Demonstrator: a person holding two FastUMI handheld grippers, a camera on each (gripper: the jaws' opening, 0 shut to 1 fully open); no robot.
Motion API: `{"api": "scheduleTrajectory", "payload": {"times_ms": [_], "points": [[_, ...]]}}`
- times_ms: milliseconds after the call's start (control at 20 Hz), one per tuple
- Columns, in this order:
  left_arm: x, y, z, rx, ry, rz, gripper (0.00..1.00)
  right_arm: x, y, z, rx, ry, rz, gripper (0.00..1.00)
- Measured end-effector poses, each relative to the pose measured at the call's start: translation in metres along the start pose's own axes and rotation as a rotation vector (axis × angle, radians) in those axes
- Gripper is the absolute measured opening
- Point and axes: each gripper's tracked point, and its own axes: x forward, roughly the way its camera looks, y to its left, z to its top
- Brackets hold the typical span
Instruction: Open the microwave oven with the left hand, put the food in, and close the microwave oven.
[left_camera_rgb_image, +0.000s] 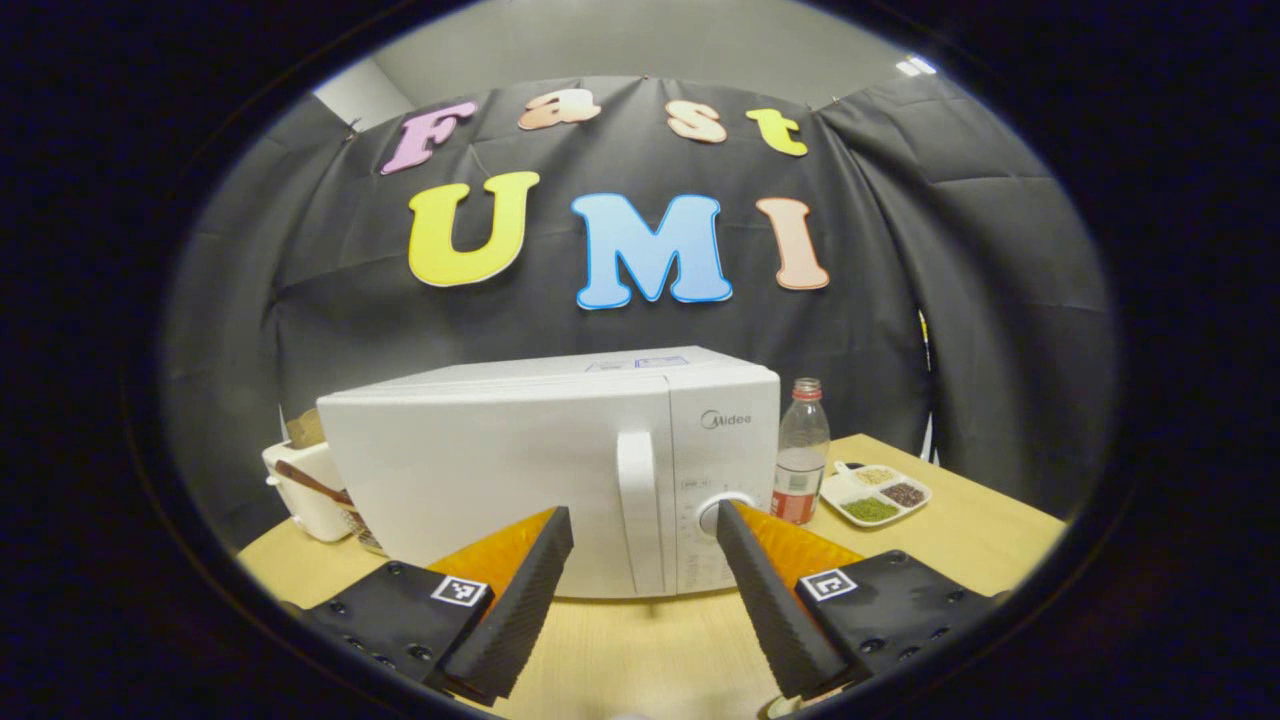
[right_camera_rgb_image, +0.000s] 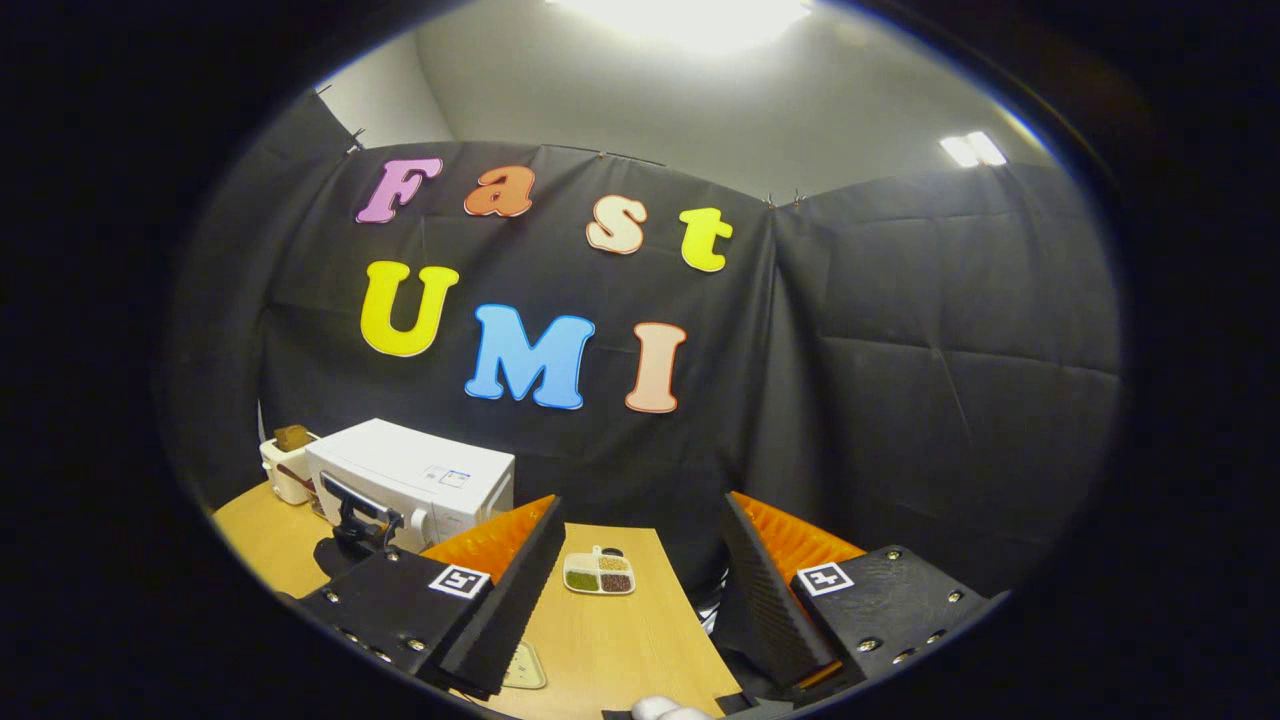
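Microwave (left_camera_rgb_image: 560, 470): on the wooden table (left_camera_rgb_image: 960, 540), door closed, handle between the left gripper (left_camera_rgb_image: 645, 535) fingers' line of sight.
Left gripper: fingers spread, holding nothing.
Right gripper (right_camera_rgb_image: 640, 550): fingers spread, empty, facing the table's edge.
Left gripper view adds: bottle (left_camera_rgb_image: 802, 452) beside the microwave.
Both views: divided dish (right_camera_rgb_image: 599, 574) of food.

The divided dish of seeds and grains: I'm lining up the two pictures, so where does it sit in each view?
Left gripper view: the divided dish lies on the table at centre right, just right of the bottle.
Right gripper view: it lies near bottom centre, between the hand-held gripper's fingers, on the table.
Shared landmark: the white microwave, at lower left in the right gripper view.
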Motion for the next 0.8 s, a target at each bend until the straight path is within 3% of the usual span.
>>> {"api": "scheduleTrajectory", "payload": {"times_ms": [200, 300, 450, 650, 700, 750, 800], "points": [[0.031, 0.000, -0.007, 0.002, 0.007, 0.001, 1.00, 0.001, -0.001, -0.015, -0.001, 0.039, -0.012, 0.96], [0.037, 0.003, -0.004, -0.023, 0.001, 0.005, 0.94, 0.004, -0.002, -0.021, 0.006, 0.054, -0.013, 0.96], [0.044, -0.002, -0.003, -0.057, 0.006, -0.027, 0.94, 0.004, 0.001, -0.026, 0.021, 0.069, -0.005, 0.96], [0.046, -0.007, -0.001, -0.052, 0.008, -0.057, 0.75, 0.004, 0.000, -0.026, 0.027, 0.072, -0.008, 0.96], [0.049, 0.001, 0.000, -0.053, 0.014, -0.025, 0.75, 0.005, -0.001, -0.028, 0.014, 0.070, -0.012, 0.96], [0.050, 0.008, -0.007, -0.067, 0.032, -0.018, 0.55, 0.004, 0.000, -0.028, 0.006, 0.071, -0.009, 0.96], [0.044, 0.007, -0.003, -0.102, 0.028, -0.031, 0.48, 0.003, 0.002, -0.028, 0.005, 0.070, -0.006, 0.96]]}}
